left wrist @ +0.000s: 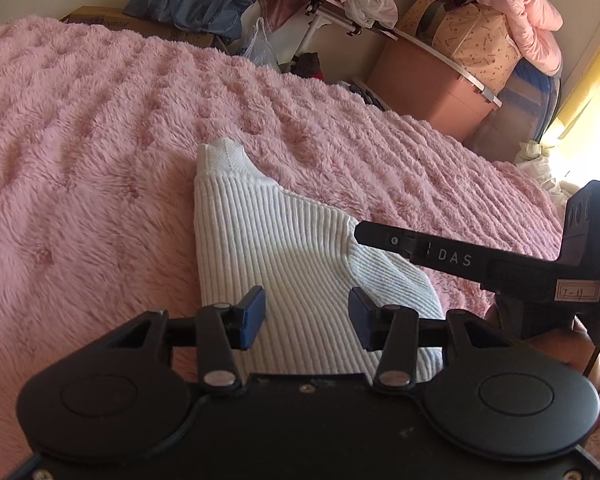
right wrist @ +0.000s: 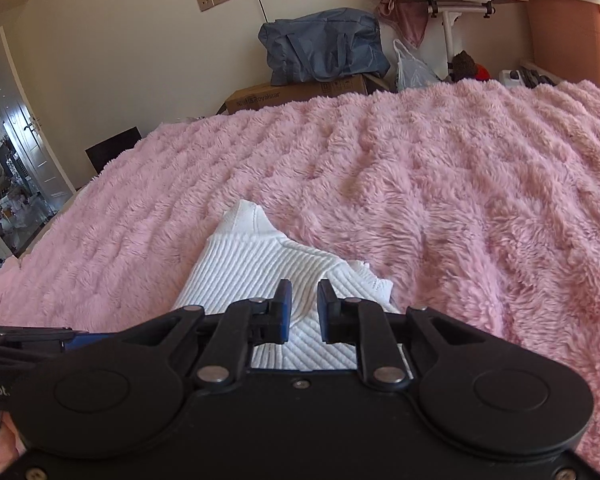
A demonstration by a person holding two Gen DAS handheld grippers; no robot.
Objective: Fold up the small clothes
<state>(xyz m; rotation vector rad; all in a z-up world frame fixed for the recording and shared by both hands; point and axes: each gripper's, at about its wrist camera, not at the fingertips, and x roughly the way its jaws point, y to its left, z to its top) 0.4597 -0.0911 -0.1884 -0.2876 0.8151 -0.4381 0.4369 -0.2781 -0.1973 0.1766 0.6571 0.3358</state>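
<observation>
The right gripper is positioned low over a white ribbed garment lying on a pink fluffy blanket. Its blue-padded fingers stand narrowly apart — a raised fold of the garment sits in the gap. A grey bag rests on a cardboard box beyond the blanket.

We see one small white ribbed knit garment, folded into a rough triangle, lying flat on the near part of the bed, narrow knit cuff pointing far, scalloped edge peeking out right.
</observation>
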